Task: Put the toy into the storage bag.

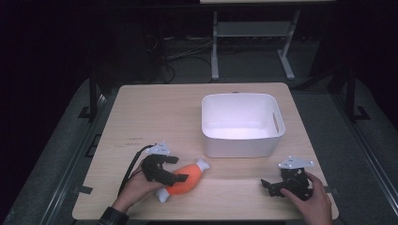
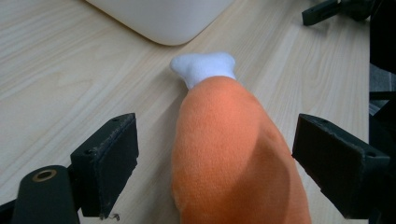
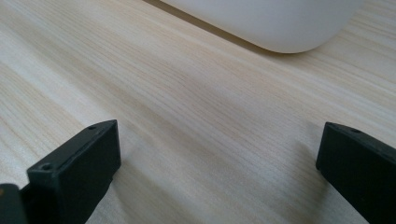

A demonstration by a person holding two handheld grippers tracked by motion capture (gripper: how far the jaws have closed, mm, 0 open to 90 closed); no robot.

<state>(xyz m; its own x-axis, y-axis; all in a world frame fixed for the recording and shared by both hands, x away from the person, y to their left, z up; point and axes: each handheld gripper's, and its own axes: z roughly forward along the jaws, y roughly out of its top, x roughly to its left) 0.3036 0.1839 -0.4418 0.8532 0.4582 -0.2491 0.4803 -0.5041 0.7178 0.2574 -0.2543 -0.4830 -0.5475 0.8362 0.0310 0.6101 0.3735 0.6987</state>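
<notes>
A plush drumstick (image 1: 184, 178), orange with white ends, lies on the wooden table (image 1: 159, 112) near its front edge, left of the middle. It lies at a slant: one white knob points toward the white bin (image 1: 242, 124), the other toward the table's front left corner. The left gripper (image 1: 174, 169) sits over the toy's lower half, held from behind by the person's left hand (image 1: 136, 186). In the left gripper view its jaws stand wide apart, one on each side of the orange body (image 2: 233, 154), with a gap of bare wood on the left side and a narrow gap on the right; the pads do not press the plush. The toy's white tip (image 2: 204, 67) lies ahead of the jaws, just short of the bin's rounded lower corner (image 2: 163, 21).

The bin stands right of the table's middle, closer to the back edge than to the front, upright, with a handle slot in its right wall.

The right gripper (image 1: 271, 186) rests near the front right corner, in the person's right hand (image 1: 309, 199), well apart from the toy. In the right gripper view its jaws are spread with bare table (image 3: 196, 121) between them, and the bin's lower edge (image 3: 275, 23) lies beyond
</notes>
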